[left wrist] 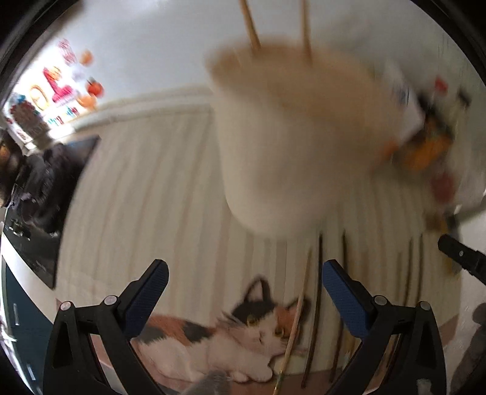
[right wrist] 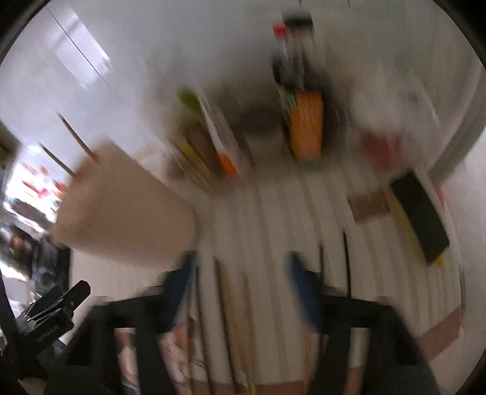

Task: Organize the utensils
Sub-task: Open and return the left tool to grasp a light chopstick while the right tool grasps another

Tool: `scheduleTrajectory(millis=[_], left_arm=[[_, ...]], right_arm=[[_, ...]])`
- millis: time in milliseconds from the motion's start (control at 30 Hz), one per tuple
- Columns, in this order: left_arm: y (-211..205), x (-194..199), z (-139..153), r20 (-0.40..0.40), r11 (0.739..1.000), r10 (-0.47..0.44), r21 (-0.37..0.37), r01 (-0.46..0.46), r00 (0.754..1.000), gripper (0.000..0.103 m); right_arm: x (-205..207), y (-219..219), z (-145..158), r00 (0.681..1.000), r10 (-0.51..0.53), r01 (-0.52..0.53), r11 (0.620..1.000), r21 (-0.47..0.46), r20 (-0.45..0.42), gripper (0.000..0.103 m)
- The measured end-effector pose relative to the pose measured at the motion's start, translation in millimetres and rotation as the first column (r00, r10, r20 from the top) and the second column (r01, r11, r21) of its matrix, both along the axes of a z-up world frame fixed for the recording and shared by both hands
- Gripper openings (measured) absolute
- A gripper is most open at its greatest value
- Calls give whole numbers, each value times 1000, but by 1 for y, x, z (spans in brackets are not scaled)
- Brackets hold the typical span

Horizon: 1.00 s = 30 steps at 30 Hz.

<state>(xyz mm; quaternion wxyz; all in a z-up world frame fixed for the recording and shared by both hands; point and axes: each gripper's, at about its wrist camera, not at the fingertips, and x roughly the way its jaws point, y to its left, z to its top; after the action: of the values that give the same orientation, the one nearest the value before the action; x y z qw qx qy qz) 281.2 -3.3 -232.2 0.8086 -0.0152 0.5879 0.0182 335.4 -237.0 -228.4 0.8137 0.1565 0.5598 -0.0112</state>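
left wrist view: left tongs [left wrist: 244, 291] spread wide, blue pads clear of everything, nothing between them. straight ahead, a blurred cream utensil cup [left wrist: 291, 145], standing on the striped mat [left wrist: 152, 197] that covers the desk, with two wooden chopsticks [left wrist: 250, 25] poking up out of its mouth. just past the tongs, toward the desk's near edge, several loose chopsticks [left wrist: 316, 303] lying side by side on the mat, some dark, some pale, roughly parallel. under the pale ones, a printed cat picture [left wrist: 231, 331] on the mat. beyond the cup to the right, a smeared clutter of orange and red packets [left wrist: 425, 142], too blurred to name. at the right edge, the black tip of the right tongs [left wrist: 461, 258].

right wrist view: heavy motion blur throughout. right tongs [right wrist: 240, 276] parted wide, hovering over the loose chopsticks [right wrist: 224, 307] on the mat, gripping nothing as far as can be told. utensil cup [right wrist: 127, 206] to the left, tilted in the fisheye, two sticks rising from it. toward the desk's far edge, an orange-labelled container [right wrist: 305, 127] and blurred packets [right wrist: 209, 145]. toward the right edge, a black and yellow flat object [right wrist: 419, 218] beside a small brown card [right wrist: 369, 206]. left tongs [right wrist: 57, 303] at the lower left.
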Motion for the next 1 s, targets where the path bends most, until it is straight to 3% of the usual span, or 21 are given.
scheduleTrajectory(millis=[200,233,267,367,500,600,933,1000], left_arm=[[-36,-8,-74,-179,996,-88,-41,82,980,78],[-41,-10,-84,-204,994,-101,-52,92,974,69],[-45,-10,-89,-214,993,-114,-61,103,970,58],[-58,-13,-103,-237,986,-161,-70,149,958,41],[-69,-16,-104,-217,982,-187,-26,185,958,31],[-71,-17,-102,-210,983,-182,-22,182,961,6],[-29,-27,-102,-218,999,-38,9,40,975,5],[-21,-29,-101,-221,1000,-20,10,22,975,5]], right_arm=[[-20,0,-69,987,40,-37,999,21,-158,28],[-23,0,-76,984,44,-41,999,24,-171,26],[-25,1,-82,981,48,-44,999,25,-187,25],[-31,3,-95,974,58,-53,998,31,-217,25],[-34,10,-109,965,83,-76,996,38,-247,25],[-31,18,-117,959,100,-91,995,45,-266,25],[-13,47,-142,933,171,-174,985,17,-317,25],[-12,52,-142,927,184,-201,979,-18,-327,19]])
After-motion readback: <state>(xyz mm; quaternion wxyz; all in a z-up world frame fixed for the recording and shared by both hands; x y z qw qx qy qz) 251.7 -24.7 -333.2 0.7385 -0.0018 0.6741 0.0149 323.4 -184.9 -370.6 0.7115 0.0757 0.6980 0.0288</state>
